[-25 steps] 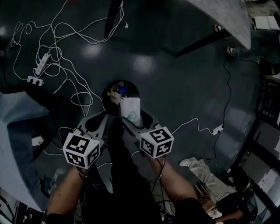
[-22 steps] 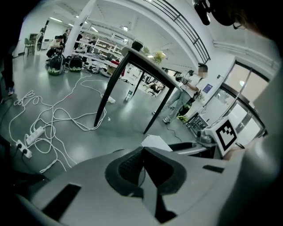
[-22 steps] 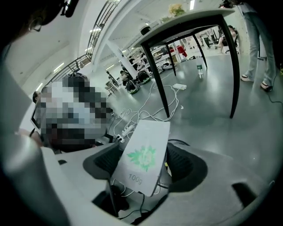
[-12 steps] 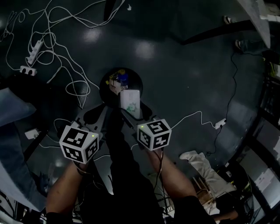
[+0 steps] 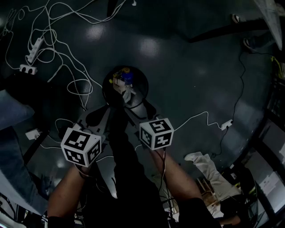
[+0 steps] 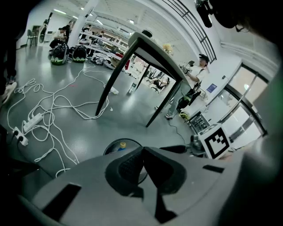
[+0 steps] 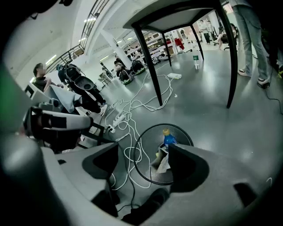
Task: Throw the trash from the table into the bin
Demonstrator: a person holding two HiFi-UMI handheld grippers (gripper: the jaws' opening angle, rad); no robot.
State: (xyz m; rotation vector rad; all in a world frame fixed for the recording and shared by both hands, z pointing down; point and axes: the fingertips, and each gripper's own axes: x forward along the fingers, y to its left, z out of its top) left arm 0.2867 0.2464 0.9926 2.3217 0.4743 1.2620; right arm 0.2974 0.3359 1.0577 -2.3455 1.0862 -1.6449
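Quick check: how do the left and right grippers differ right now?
The left gripper has its jaws shut together; the right gripper has its jaws wide apart. The right gripper frames the bin in the gap between its jaws; the left gripper's closed jaws cover most of the bin in its own view. Shared: both are empty and held above the floor beside the bin.

You hold two grey two-jaw grippers, the left gripper [image 6: 142, 152] and the right gripper [image 7: 143, 161], each with one black-and-white marker cube [image 5: 81, 149]. You have one round black mesh bin [image 5: 105, 91], one blue bottle with a yellow cap [image 5: 128, 78] inside it, two white power strips [image 5: 35, 45] and one black-legged table [image 7: 185, 12].
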